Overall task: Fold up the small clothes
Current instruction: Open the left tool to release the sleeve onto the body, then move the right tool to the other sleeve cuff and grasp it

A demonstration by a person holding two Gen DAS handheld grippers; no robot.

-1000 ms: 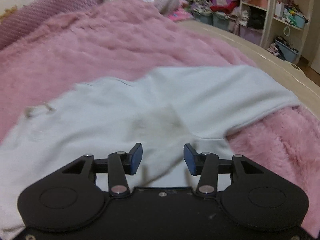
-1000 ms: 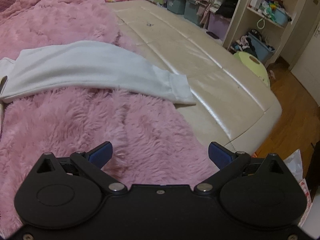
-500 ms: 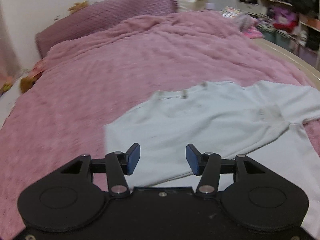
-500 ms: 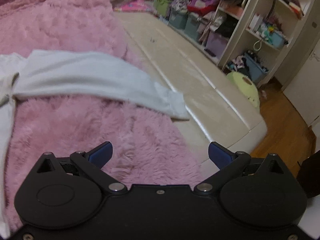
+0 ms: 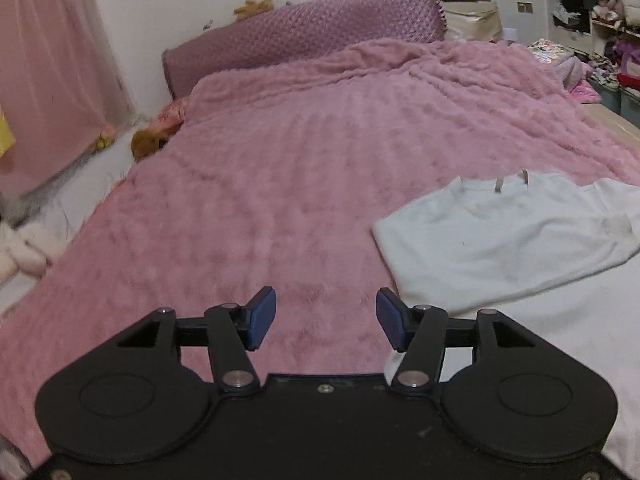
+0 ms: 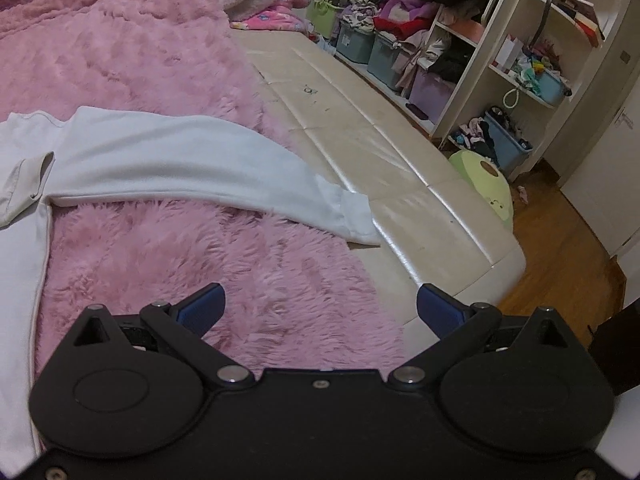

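- Shirt [image 5: 508, 236] — white, long-sleeved, lying flat on the pink blanket [image 5: 300, 184] toward the bed's right side; collar points to the headboard end. One side already looks folded in over the body, its cuff lying on the chest.
- Sleeve [image 6: 192, 164] — the other one, stretched out across the blanket, cuff [image 6: 356, 216] over the blanket's right edge and resting on the bare cream mattress [image 6: 360, 136].
- Handling, as judged: light, limp knit; no stiffness, will sag and drag when lifted. Fluffy pile under it probably grips the cloth, so lift rather than slide.
- Where to take hold, as judged: the cuff, or the sleeve just behind it — a thick, doubled edge, easy to pinch; then carry it inward over the body.
- Left gripper [image 5: 326, 318] — jaws moderately apart, holding nothing, above bare blanket just beside the shirt's left edge.
- Right gripper [image 6: 318, 312] — jaws wide, holding nothing, over the blanket's right edge, near the cuff but apart from it.
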